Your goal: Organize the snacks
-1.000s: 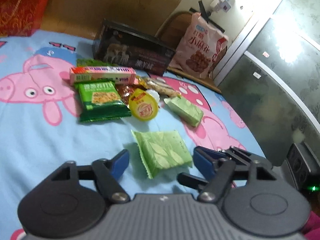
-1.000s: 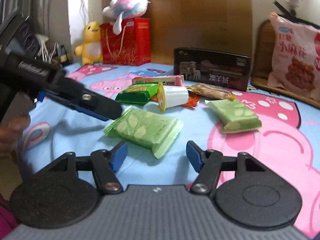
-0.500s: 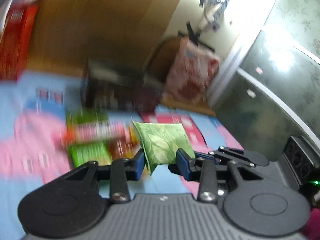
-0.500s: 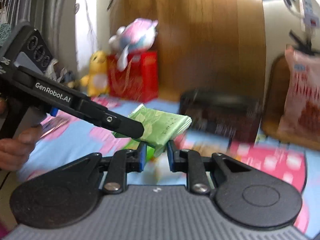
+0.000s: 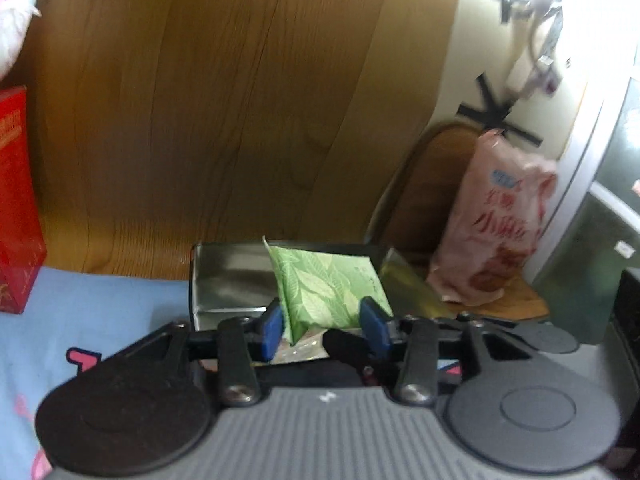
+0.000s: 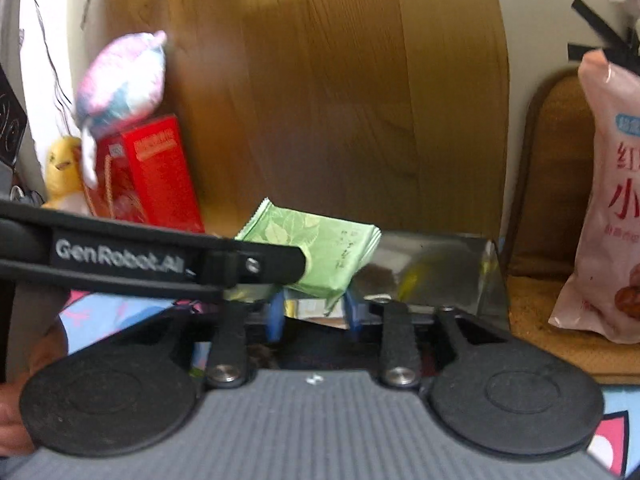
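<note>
The green leaf-print snack packet [image 5: 326, 294] is held up in the air above the open metal tin [image 5: 228, 280], pinched at once by both claws. The left claw [image 5: 324, 326] has its blue pads [image 5: 272, 326] pressed against the packet's two side edges near its lower end, so the packet stands up between them, tilted a little to the left. In the right wrist view the same packet [image 6: 320, 250] lies flatter, and the right claw [image 6: 314, 314] closes its blue pads on the packet's near lower corner; the left claw's black finger [image 6: 256, 266], marked GenRobot.AI, crosses in from the left and covers the packet's left edge. Just behind and below the packet sits the tin [image 6: 436, 268], its shiny inner walls showing and something pale and crinkled lying inside at the near edge, too blurred to name. To the right of the tin a pink snack bag [image 5: 498, 224] leans upright against a rounded wooden board [image 5: 436, 184]. Behind the tin rises a large wooden panel [image 5: 224, 120]. To the left stand a red gift bag [image 6: 154, 172], a yellow plush toy [image 6: 64, 176] and a pink and blue plush [image 6: 122, 80] on top of the bag. The blue cartoon-print bedsheet [image 5: 100, 312] spreads under everything.
</note>
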Tool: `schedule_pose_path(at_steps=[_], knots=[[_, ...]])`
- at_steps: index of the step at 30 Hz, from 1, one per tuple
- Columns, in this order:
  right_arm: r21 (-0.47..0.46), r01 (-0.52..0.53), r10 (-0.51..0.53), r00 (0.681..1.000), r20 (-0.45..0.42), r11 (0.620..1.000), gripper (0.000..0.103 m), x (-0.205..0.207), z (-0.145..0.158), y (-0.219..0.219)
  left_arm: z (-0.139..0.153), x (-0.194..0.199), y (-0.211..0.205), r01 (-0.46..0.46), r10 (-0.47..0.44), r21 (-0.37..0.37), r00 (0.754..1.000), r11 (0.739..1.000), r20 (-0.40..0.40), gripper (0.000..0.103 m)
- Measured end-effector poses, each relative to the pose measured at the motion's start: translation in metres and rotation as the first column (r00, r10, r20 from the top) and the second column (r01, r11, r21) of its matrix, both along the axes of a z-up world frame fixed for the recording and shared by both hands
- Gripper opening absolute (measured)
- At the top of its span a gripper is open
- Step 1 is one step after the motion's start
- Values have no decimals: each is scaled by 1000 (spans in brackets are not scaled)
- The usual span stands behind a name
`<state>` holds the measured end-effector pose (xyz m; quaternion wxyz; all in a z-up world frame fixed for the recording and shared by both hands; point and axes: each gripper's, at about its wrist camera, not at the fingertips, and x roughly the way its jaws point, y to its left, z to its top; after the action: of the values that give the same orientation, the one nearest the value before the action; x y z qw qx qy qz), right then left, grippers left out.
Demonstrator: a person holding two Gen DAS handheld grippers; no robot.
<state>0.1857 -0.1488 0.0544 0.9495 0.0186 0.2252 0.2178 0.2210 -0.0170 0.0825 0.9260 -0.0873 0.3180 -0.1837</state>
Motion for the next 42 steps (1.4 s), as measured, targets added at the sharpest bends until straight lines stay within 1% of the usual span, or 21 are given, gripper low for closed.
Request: schedule_pose_path(at_steps=[1,2,5,7,9,12,14,16,18,19,20,21,23,26,28,30,34,36,38,40,42], knots=[[6,8,-8,1000,8,1000,54,2,-1,0,-4,2,0,0,0,-2,1000,1000,-16,54],[7,18,-18,1000,16,1000,54,-3,-2,-2,-5,-2,6,-3,3,-12,1000,1000,-20,60],[52,29,-32,997,66,998,54,-19,-5,-16,3,-22,34,-6,6,-68,1000,998,-10,70],[110,-8,3,999,43,994,53,-39,-9,-26,6,-42,64,-46,46,-104,999,993,-6,71],[153,-82,84,996,-7,985,53,-53,-17,-27,-5,-66,98,-100,95,-141,995,985,-42,71],[120,-153,159,986,-46,981,53,-74,-29,-14,-31,-90,129,-197,174,-160,974,967,-147,71],[103,-182,190,979,-77,978,53,-77,-37,-3,-48,-99,137,-224,189,-171,962,959,-199,71],[73,-184,192,974,-120,980,47,-73,-43,9,-58,-102,137,-237,195,-180,955,954,-225,70],[66,-189,197,967,-162,980,28,-70,-46,20,-67,-100,134,-223,169,-207,954,953,-247,59],[69,-186,195,966,-170,980,28,-71,-45,25,-70,-98,131,-230,174,-199,949,953,-264,54],[61,-179,186,970,-154,982,29,-77,-40,30,-67,-99,127,-239,191,-181,950,954,-248,56],[41,-176,180,975,-128,984,29,-83,-35,35,-64,-103,127,-244,197,-186,951,952,-237,56],[10,-185,185,981,-50,983,29,-100,-28,41,-56,-113,135,-249,198,-231,954,941,-223,55],[24,-214,213,977,28,976,29,-130,-19,42,-41,-146,147,-247,208,-265,964,932,-167,54],[-5,-229,228,969,94,973,29,-157,-17,42,-33,-167,147,-229,199,-265,970,937,-137,54],[-51,-238,243,960,139,970,29,-184,-23,40,-32,-188,142,-208,179,-260,975,943,-132,55],[-104,-244,255,961,104,964,30,-219,-39,28,-46,-216,121,-160,128,-205,979,966,-161,55],[-123,-224,235,969,78,967,30,-231,-47,21,-57,-225,110,-136,97,-201,976,970,-194,55],[-116,-194,200,979,45,974,31,-236,-54,11,-67,-230,98,-109,65,-197,974,974,-216,56],[-103,-154,156,988,11,983,32,-237,-60,2,-70,-236,84,-80,45,-175,980,981,-195,58],[-93,-105,105,994,-10,990,41,-239,-67,-5,-68,-237,65,-25,2,-131,984,991,-176,61]])
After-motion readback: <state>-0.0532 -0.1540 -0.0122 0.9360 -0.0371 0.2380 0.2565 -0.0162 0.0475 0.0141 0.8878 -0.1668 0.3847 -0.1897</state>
